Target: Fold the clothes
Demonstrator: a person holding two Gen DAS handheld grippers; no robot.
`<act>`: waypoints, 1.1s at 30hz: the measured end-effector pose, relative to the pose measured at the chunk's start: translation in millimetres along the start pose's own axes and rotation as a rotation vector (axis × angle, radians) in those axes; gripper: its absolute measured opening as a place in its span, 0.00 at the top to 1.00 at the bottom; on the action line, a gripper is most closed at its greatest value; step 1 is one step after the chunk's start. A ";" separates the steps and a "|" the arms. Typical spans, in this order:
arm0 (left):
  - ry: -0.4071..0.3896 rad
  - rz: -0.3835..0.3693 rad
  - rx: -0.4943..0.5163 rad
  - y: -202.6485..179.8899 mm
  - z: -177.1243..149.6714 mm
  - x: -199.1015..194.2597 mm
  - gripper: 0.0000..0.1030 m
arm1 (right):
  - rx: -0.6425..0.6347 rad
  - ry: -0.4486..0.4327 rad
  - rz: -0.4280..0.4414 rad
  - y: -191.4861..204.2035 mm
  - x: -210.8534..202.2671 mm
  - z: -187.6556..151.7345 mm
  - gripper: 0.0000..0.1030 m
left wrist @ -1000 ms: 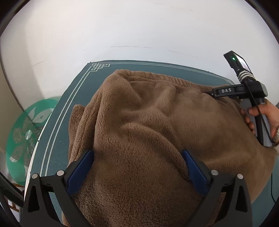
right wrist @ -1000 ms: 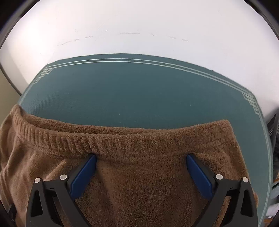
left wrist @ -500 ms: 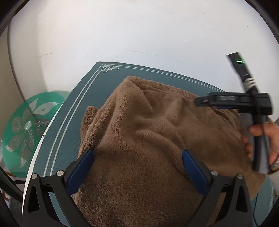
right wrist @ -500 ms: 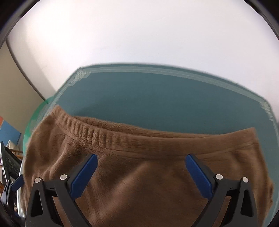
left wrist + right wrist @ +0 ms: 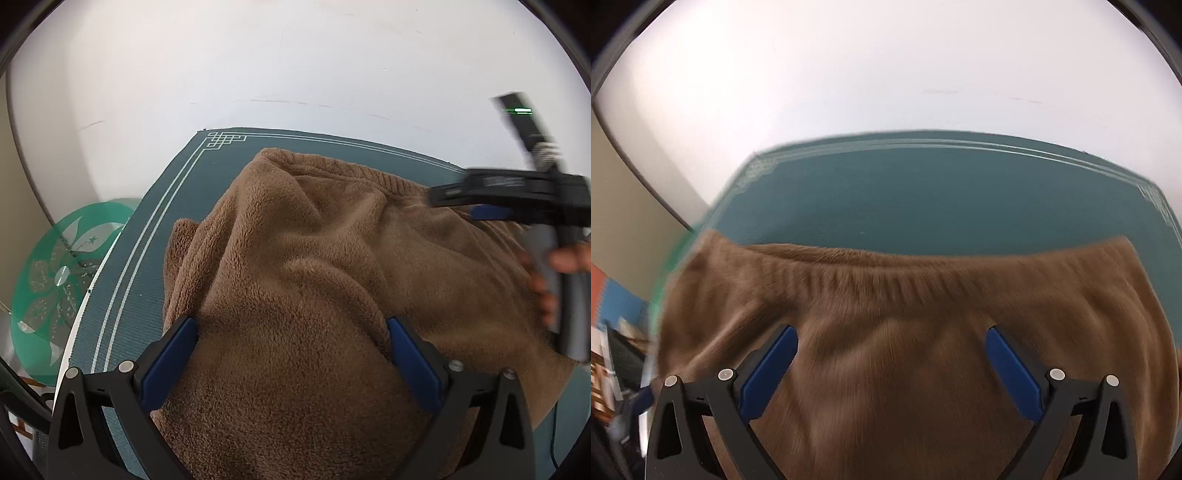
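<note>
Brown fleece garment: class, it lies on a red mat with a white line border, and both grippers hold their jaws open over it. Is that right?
Not quite: the mat is teal green, not red, as the left wrist view shows. The rest stands: the brown fleece garment lies on it, white line border included, with the left gripper and right gripper both open over it.

Both wrist cams close above brown fleece (image 5: pixel 295 277), shared teal mat (image 5: pixel 942 199).

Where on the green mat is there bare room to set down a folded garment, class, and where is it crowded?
Bare: the far strip of the green mat between the brown fleece garment's ribbed edge and the white wall, and a narrower strip along the mat's left border. Crowded: the near and right side, where the garment spreads under the left gripper and right gripper.
</note>
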State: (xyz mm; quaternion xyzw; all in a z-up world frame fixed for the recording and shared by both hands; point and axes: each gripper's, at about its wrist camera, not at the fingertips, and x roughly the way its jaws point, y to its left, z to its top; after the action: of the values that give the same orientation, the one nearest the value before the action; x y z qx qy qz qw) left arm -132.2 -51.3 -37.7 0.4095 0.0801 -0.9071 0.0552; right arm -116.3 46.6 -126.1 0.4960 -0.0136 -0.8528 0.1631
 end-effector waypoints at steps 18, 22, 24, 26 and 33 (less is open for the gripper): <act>-0.003 0.003 0.004 -1.4 -0.2 3.2 0.01 | 0.553 -0.125 0.207 -208.7 -198.1 -240.0 0.00; -0.004 0.002 0.004 -0.4 0.1 4.1 0.01 | 0.607 -0.116 0.267 -207.4 -189.3 -252.9 0.00; -0.004 -0.001 0.005 0.4 0.1 4.1 0.01 | 0.617 -0.104 0.298 -200.1 -178.7 -250.3 0.00; -0.004 -0.003 0.005 1.0 0.2 4.2 0.01 | 0.609 -0.088 0.303 -191.5 -166.3 -244.8 0.00; -0.008 -0.038 -0.028 5.7 2.9 0.7 0.01 | 0.573 -0.168 0.230 -175.4 -135.5 -214.4 0.00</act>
State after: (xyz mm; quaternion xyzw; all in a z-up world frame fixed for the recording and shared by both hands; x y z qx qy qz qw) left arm -133.8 -57.4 -36.9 0.4032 0.1002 -0.9085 0.0439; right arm 81.3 281.8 -153.3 0.4447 -0.3227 -0.8282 0.1106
